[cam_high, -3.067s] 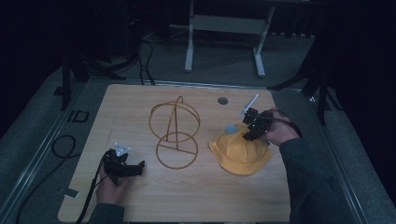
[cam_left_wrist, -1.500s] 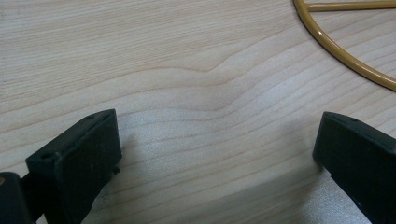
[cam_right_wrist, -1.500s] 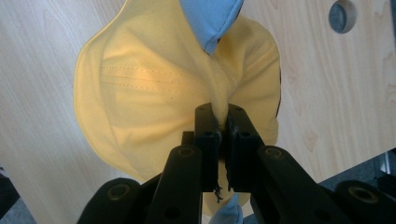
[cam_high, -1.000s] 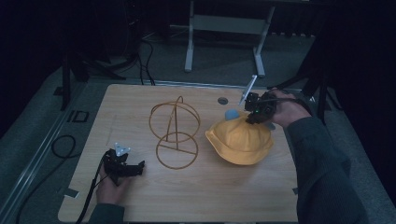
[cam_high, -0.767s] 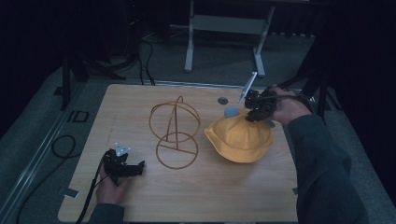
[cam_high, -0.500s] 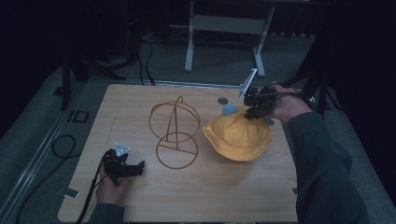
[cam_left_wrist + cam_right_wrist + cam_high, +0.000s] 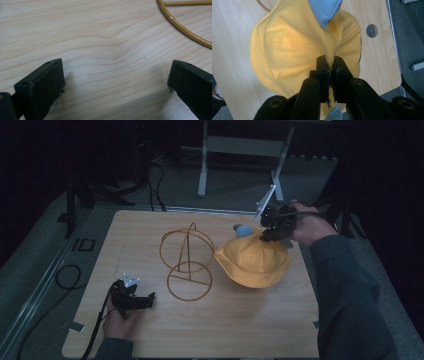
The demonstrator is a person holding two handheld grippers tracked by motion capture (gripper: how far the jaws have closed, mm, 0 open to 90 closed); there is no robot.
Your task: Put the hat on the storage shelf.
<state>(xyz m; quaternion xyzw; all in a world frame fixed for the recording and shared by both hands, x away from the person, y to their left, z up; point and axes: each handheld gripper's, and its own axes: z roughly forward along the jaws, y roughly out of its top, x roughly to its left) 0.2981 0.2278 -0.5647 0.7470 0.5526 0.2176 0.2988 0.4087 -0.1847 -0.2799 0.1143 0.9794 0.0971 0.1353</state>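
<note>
Nearest you, your left gripper (image 7: pixel 134 299) rests on the wooden table (image 7: pixel 215 335) by its front left corner, jaws wide apart with nothing between them; the bare tabletop shows in the gap in the left gripper view. Just beyond it stands the gold wire stand (image 7: pixel 187 262), a ring base with an upright hoop above it. To its right, the yellow hat (image 7: pixel 252 260) hangs over the right half of the table, its brim close to the stand's hoop. Farther back, your right gripper (image 7: pixel 272 227) has its jaws pinched tight on a bunched fold of the hat's cloth, and a blue patch (image 7: pixel 323 10) of fabric shows past the fold. The hat looks soft, light and floppy, so it will likely sag and swing from one pinch. A thick fold near the crown, as you have it, should hold better than the thin brim edge.
</note>
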